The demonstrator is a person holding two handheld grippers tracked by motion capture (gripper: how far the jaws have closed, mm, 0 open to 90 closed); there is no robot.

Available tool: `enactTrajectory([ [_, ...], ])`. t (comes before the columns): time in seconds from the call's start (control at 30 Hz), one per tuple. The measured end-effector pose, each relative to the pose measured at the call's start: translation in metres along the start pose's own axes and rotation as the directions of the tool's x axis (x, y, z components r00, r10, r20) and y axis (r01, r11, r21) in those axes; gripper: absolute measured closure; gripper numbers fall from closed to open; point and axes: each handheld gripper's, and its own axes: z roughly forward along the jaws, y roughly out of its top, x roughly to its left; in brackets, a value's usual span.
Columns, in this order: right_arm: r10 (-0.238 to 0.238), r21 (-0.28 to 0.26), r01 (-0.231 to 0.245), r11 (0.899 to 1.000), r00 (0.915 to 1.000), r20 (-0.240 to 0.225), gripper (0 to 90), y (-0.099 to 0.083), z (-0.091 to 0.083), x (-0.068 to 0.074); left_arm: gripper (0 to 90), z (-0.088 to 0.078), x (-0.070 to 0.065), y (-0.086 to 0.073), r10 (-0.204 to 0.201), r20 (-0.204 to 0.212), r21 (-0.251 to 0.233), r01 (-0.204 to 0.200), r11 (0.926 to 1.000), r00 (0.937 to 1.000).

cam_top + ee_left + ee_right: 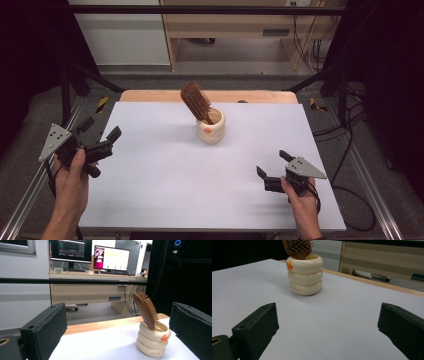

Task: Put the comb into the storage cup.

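A cream ribbed cup (210,128) with a small orange spot stands near the back middle of the white table (165,175). A brown wooden hairbrush (194,101) leans in it, bristle head up and tilted to the left. In the left gripper view the cup (152,341) and brush (146,310) appear between the wide-apart jaws. In the right gripper view the cup (305,274) stands ahead, with the brush (298,248) cut off at the top. My left gripper (102,134) is open at the table's left edge, raised. My right gripper (272,163) is open, low over the front right.
A wooden strip (150,95) runs along the table's far edge. Metal rails (30,190) flank both sides, with cables (350,150) on the floor at the right. Beyond the table are a desk (97,287) and monitors (111,258).
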Motion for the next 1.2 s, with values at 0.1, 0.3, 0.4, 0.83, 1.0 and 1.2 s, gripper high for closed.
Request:
enactTrajectory([
  [0.1, 0.002, -0.001, -0.002, 1.000, 1.0000, -0.001, 3.4, 0.000, -0.001, -0.001, 1.6, -0.003, 0.002, -0.004, -0.005, -0.001, 0.003, 0.005, 1.0000, 1.0000],
  [0.3, 0.007, -0.001, -0.007, 1.000, 1.0000, 0.000, 3.4, -0.002, -0.004, -0.004, 1.6, -0.010, 0.003, -0.016, -0.016, 0.007, 0.009, 0.016, 0.9998, 0.9999],
  [0.4, 0.014, -0.004, -0.014, 1.000, 0.9999, 0.002, 3.4, -0.003, -0.007, -0.006, 1.6, -0.012, 0.003, -0.024, -0.023, 0.010, 0.014, 0.023, 0.9996, 0.9997],
  [0.83, 0.020, -0.003, -0.020, 1.000, 0.9998, 0.003, 3.4, -0.006, -0.012, -0.011, 1.8, -0.018, 0.000, -0.058, -0.029, 0.021, 0.063, 0.028, 0.9976, 0.9994],
  [1.0, 0.021, -0.002, -0.021, 1.000, 0.9998, 0.005, 3.3, -0.007, -0.012, -0.011, 1.9, -0.021, -0.003, -0.069, -0.030, 0.028, 0.081, 0.027, 0.9964, 0.9992],
  [1.2, 0.019, -0.005, -0.019, 1.000, 0.9998, 0.003, 3.3, -0.007, -0.013, -0.012, 2.1, -0.023, -0.006, -0.080, -0.033, 0.037, 0.096, 0.030, 0.9950, 0.9987],
])
